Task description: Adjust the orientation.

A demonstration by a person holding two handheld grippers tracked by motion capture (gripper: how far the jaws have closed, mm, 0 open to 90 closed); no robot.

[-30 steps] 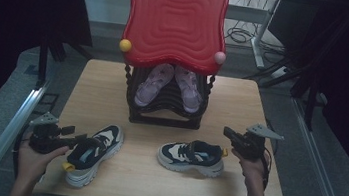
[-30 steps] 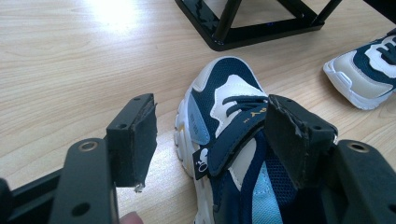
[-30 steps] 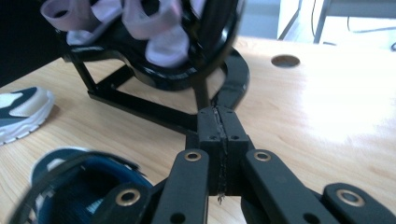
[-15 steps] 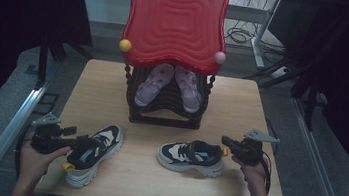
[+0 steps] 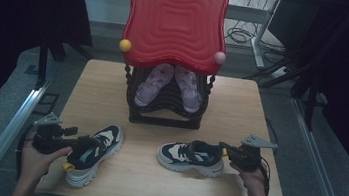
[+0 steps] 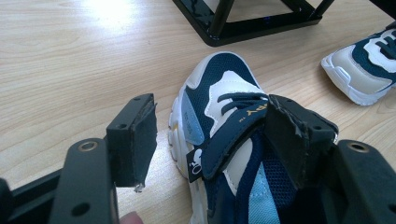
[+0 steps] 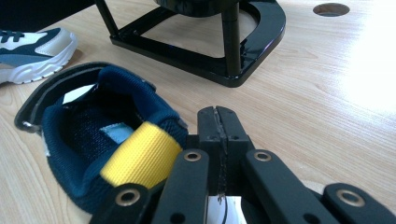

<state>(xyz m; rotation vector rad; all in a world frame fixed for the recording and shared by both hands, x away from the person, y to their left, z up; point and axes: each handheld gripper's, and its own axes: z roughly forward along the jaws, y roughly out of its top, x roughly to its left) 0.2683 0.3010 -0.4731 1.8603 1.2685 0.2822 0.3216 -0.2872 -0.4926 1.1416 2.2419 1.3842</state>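
The left sneaker (image 5: 90,153) lies near the table's (image 5: 241,111) front left edge, its heel hidden under the left gripper (image 6: 210,140), whose jaws stand wide, one inside the collar. Behind, a black rack (image 5: 165,114) holds lilac sandals (image 5: 148,83) under a red tray (image 5: 176,20). The right sneaker (image 5: 190,156) lies right of centre; the right gripper (image 7: 218,122), jaws pressed together and empty, sits just beside its heel.

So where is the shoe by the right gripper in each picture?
High view: the right shoe lies lower middle, heel toward the right gripper.
Left gripper view: its white toe shows at the right edge.
Right gripper view: its open heel with the yellow tab sits lower left, beside the shut jaws.
Shared landmark: the black rack base behind it.
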